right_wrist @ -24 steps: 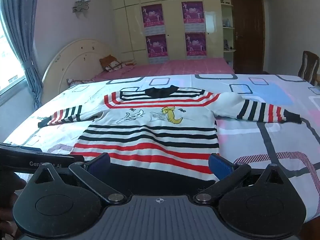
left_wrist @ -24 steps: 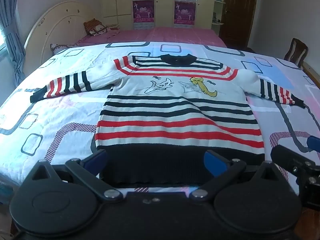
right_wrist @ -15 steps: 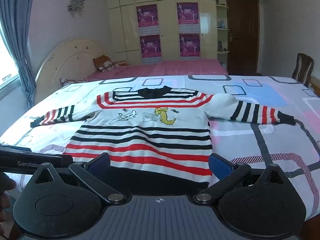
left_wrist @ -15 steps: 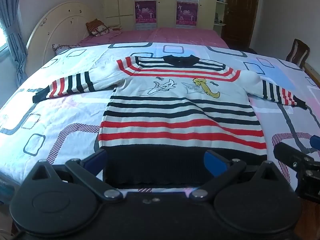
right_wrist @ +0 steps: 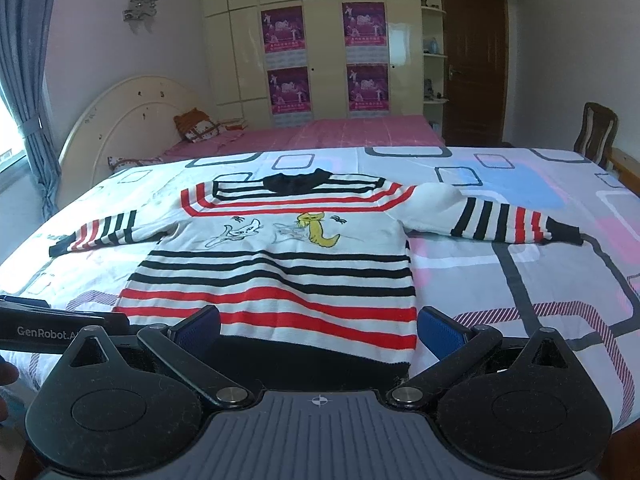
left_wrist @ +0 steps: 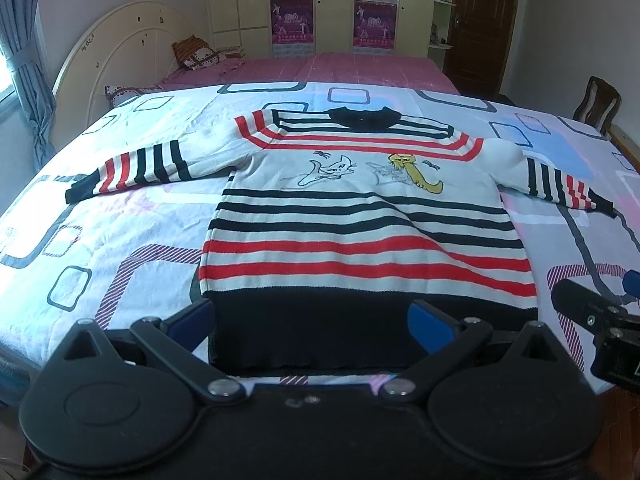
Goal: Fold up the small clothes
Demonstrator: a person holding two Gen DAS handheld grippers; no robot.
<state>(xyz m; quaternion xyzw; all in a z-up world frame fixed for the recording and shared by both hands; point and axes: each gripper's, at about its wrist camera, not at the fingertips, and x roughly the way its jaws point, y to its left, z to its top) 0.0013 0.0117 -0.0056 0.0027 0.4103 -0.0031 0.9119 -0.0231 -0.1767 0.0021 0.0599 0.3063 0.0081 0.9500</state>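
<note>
A small white sweater [left_wrist: 360, 232] [right_wrist: 280, 272] with red and black stripes, two cartoon cats and a black hem lies flat, face up, on the bed, both sleeves spread out sideways. My left gripper [left_wrist: 312, 320] hovers open just before the black hem, nothing between its blue pads. My right gripper [right_wrist: 318, 330] is open too, over the hem's right part, holding nothing. The right gripper's body [left_wrist: 592, 320] shows at the right edge of the left wrist view. The left gripper's body [right_wrist: 52, 328] shows at the left edge of the right wrist view.
The bed cover [left_wrist: 120, 216] is white with squares printed in grey, pink and blue. Behind it stands a second bed with a pink sheet [right_wrist: 340, 132], a cream headboard [right_wrist: 128, 112] and a tiger cushion [right_wrist: 196, 124]. A wooden chair [right_wrist: 596, 128] stands at the right.
Both grippers tilted down a little, so the sweater sits lower in both views. The sweater itself has not moved and both jaws stay wide.
</note>
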